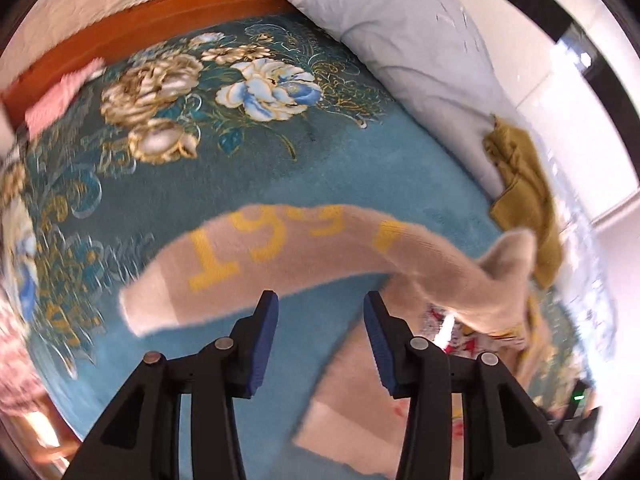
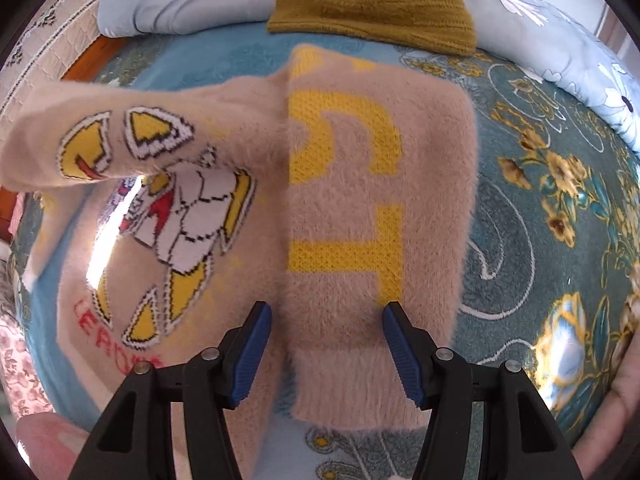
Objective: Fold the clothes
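Observation:
A fuzzy beige sweater point(image 2: 248, 168) with a cartoon figure on its front lies on the teal floral bedspread point(image 2: 532, 216). One sleeve point(image 2: 360, 208) with large yellow digits is laid straight down over the body. My right gripper point(image 2: 328, 312) hovers open above that sleeve's cuff end, and its blue pads do not touch the sleeve. In the left wrist view the other numbered sleeve point(image 1: 280, 256) stretches across, blurred, just past my left gripper point(image 1: 320, 300). That gripper is open with nothing between its pads. A beige hem part point(image 1: 352, 408) shows below it.
A mustard knit garment point(image 2: 368, 0) rests against a pale blue flowered quilt point(image 2: 176, 4) at the bed's far side. A pink cloth point(image 1: 60, 96) lies by the wooden bed frame point(image 1: 168, 20). A person's hand point(image 2: 624, 400) shows at the right edge.

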The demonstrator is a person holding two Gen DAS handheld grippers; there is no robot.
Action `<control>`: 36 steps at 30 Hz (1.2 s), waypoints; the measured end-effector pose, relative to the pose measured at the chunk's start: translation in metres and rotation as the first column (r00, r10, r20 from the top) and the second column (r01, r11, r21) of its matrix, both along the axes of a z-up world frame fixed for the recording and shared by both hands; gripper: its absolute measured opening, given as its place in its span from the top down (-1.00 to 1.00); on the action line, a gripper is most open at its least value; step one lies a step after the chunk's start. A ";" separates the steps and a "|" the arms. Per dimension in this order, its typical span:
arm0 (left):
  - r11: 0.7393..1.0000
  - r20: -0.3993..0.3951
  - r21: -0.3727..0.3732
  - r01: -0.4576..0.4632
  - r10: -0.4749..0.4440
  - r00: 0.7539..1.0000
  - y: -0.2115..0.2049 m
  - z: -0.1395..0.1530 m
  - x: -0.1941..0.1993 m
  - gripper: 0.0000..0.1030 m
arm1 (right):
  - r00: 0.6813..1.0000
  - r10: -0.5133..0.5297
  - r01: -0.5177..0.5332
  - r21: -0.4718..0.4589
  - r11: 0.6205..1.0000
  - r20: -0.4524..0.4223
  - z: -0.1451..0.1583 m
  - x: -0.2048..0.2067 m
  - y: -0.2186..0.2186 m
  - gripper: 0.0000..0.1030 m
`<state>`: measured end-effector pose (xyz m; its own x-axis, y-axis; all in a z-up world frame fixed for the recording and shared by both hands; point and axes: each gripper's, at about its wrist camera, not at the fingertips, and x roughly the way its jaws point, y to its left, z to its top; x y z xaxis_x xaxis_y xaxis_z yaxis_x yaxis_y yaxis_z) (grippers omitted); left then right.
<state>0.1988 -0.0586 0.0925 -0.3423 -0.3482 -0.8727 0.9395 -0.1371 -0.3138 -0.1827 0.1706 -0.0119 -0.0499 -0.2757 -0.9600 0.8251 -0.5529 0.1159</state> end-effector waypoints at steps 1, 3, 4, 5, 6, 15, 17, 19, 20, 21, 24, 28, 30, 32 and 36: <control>1.000 -0.042 0.006 -0.015 0.016 0.999 0.007 0.002 0.003 0.07 | 1.000 -0.015 0.015 -0.004 1.000 0.003 0.000 -0.003 0.002 -0.14; 0.999 -0.086 0.017 -0.037 0.038 0.996 0.020 0.004 0.001 0.02 | 0.999 -0.048 0.049 -0.015 0.999 0.024 0.000 -0.009 0.005 -0.07; 0.999 -0.103 0.023 -0.042 0.044 0.994 0.027 0.003 -0.001 0.01 | 0.997 -0.071 0.072 -0.022 0.997 0.044 -0.001 -0.013 0.007 0.03; 0.998 -0.120 0.029 -0.047 0.050 0.991 0.034 0.003 -0.004 -0.01 | 0.994 -0.093 0.095 -0.030 0.995 0.062 -0.002 -0.017 0.010 0.11; 0.998 -0.137 0.035 -0.052 0.056 0.989 0.040 0.002 -0.007 -0.02 | 0.991 -0.113 0.115 -0.032 0.993 0.069 -0.002 -0.021 0.012 0.42; 0.991 -0.209 0.134 0.025 0.004 0.978 0.091 -0.027 -0.047 -0.02 | 0.953 -0.213 0.255 -0.187 0.949 0.216 0.054 -0.073 0.065 0.82; 0.989 -0.214 0.146 0.037 -0.005 0.977 0.096 -0.031 -0.054 -0.03 | 0.937 -0.253 0.311 -0.240 0.920 0.242 0.075 -0.092 0.083 0.82; 0.987 -0.213 0.154 0.047 -0.013 0.977 0.102 -0.034 -0.059 -0.03 | 0.909 -0.304 0.384 -0.287 0.878 0.284 0.093 -0.112 0.101 0.82; 0.986 -0.215 0.159 0.050 -0.015 0.976 0.105 -0.037 -0.061 -0.03 | 0.897 -0.329 0.414 -0.301 0.859 0.294 0.099 -0.119 0.105 0.82; 0.986 -0.222 0.160 0.048 -0.011 0.975 0.107 -0.038 -0.062 -0.03 | 0.886 -0.356 0.442 -0.308 0.843 0.298 0.104 -0.126 0.108 0.82; 0.986 -0.231 0.164 0.039 0.000 0.973 0.109 -0.042 -0.062 -0.03 | 0.849 -0.431 0.515 -0.304 0.801 0.305 0.109 -0.154 0.123 0.82; 0.983 -0.236 0.186 0.005 0.040 0.971 0.114 -0.048 -0.053 -0.03 | 0.797 -0.527 0.599 -0.278 0.751 0.294 0.108 -0.186 0.143 0.83; 0.981 -0.248 0.192 -0.014 0.062 0.967 0.114 -0.050 -0.048 -0.03 | 0.773 -0.563 0.630 -0.256 0.733 0.293 0.101 -0.195 0.154 0.83; 0.980 -0.252 0.197 -0.028 0.079 0.965 0.114 -0.053 -0.044 -0.04 | 0.769 -0.578 0.636 -0.243 0.732 0.272 0.097 -0.201 0.157 0.83; 0.972 -0.255 0.228 -0.049 0.108 0.961 0.114 -0.060 -0.039 -0.15 | 0.769 -0.582 0.636 -0.225 0.738 0.266 0.087 -0.210 0.159 0.83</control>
<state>0.1598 0.0554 0.0326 -0.5497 -0.1950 -0.8123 0.8241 0.0327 -0.5655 -0.3931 0.3291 0.0756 -0.1508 -0.5031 -0.8510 0.2747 -0.8482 0.4528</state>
